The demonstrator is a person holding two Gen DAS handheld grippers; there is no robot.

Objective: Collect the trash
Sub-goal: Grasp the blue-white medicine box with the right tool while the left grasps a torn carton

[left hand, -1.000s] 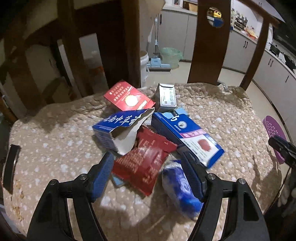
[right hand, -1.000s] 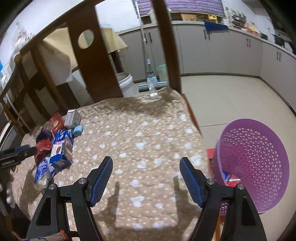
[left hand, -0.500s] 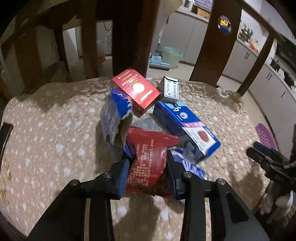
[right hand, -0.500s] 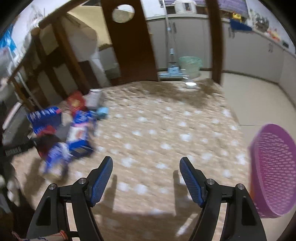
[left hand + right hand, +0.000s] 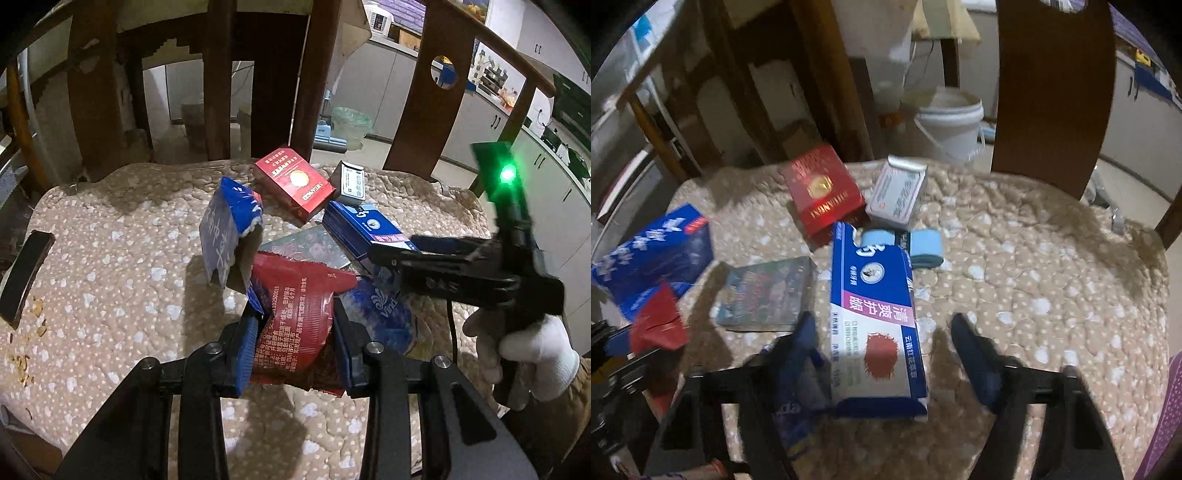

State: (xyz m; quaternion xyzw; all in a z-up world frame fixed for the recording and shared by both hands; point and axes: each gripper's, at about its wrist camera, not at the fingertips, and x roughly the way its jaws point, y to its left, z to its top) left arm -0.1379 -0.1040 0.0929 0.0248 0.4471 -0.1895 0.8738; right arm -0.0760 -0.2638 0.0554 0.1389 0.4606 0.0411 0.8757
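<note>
Surface: spotted beige cushion (image 5: 110, 258) strewn with boxes
Left gripper (image 5: 295, 350): clamped on red snack wrapper (image 5: 295, 314), lifted just off the cushion
Right gripper (image 5: 882, 354): jaws closing, blue toothpaste box (image 5: 871, 314) between them, pads not yet pressing
Nearby: red carton (image 5: 823, 195), grey box (image 5: 897, 195)

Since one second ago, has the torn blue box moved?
Yes. The torn blue box now stands tilted up, away from the blue toothpaste box whose side it lay against.

Light: dim, from overhead — short shadows beside the torn blue box (image 5: 231, 229) | Glare: green lamp (image 5: 506, 173) | Blur: right wrist view smeared | Edges: bowed, black corners
</note>
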